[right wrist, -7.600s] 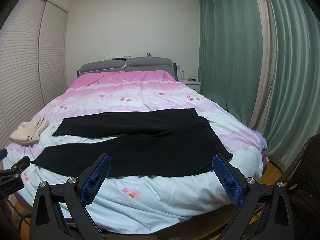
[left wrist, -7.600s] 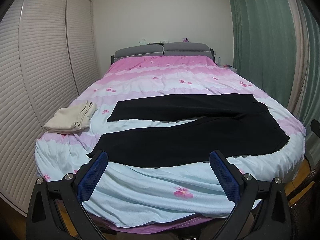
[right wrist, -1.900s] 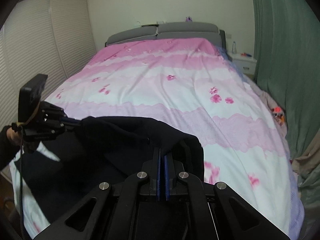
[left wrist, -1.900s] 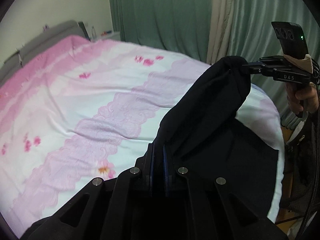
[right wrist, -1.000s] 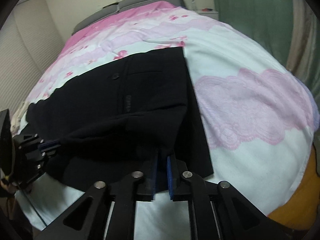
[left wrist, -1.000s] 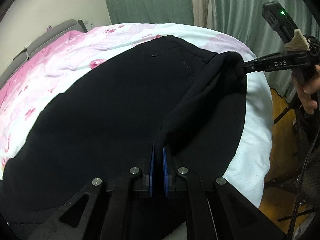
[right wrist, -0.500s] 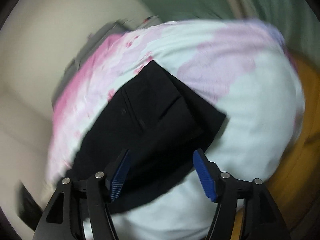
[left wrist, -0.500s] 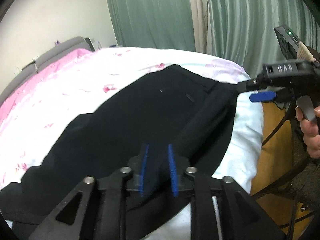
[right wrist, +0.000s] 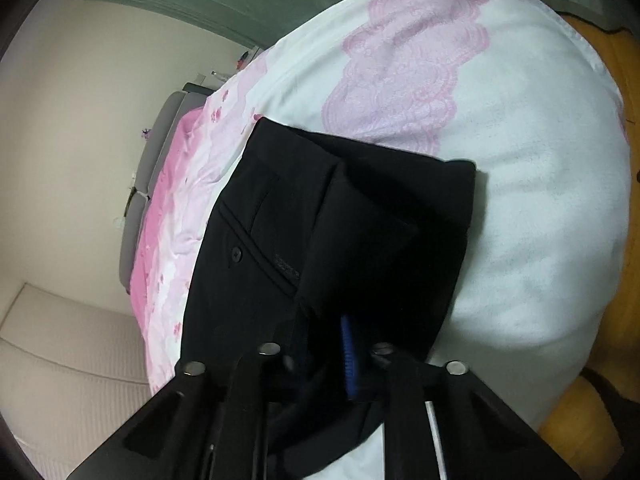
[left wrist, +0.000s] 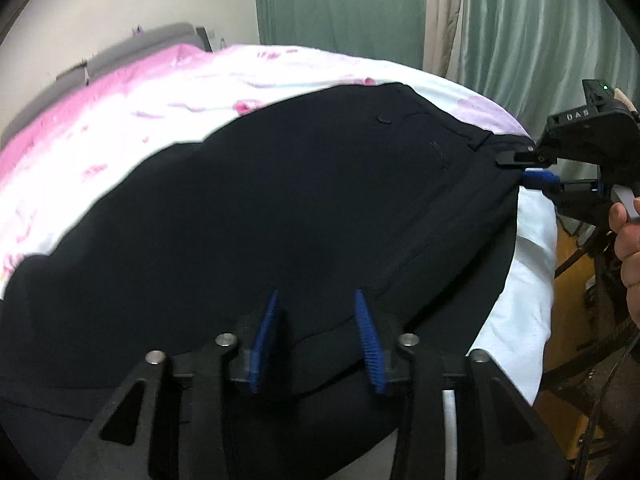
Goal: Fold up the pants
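Black pants (left wrist: 280, 208) on bed (left wrist: 160, 92), under left hand-held gripper (left wrist: 316, 332)

Left gripper (left wrist: 316, 336) fingers parted; right gripper (right wrist: 320, 354) just narrowed.

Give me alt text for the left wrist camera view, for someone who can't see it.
Black pants lie spread on a pink and white floral bedspread, with the left gripper open just above the cloth. At the right edge the right gripper sits at the waistband corner, green curtains behind.
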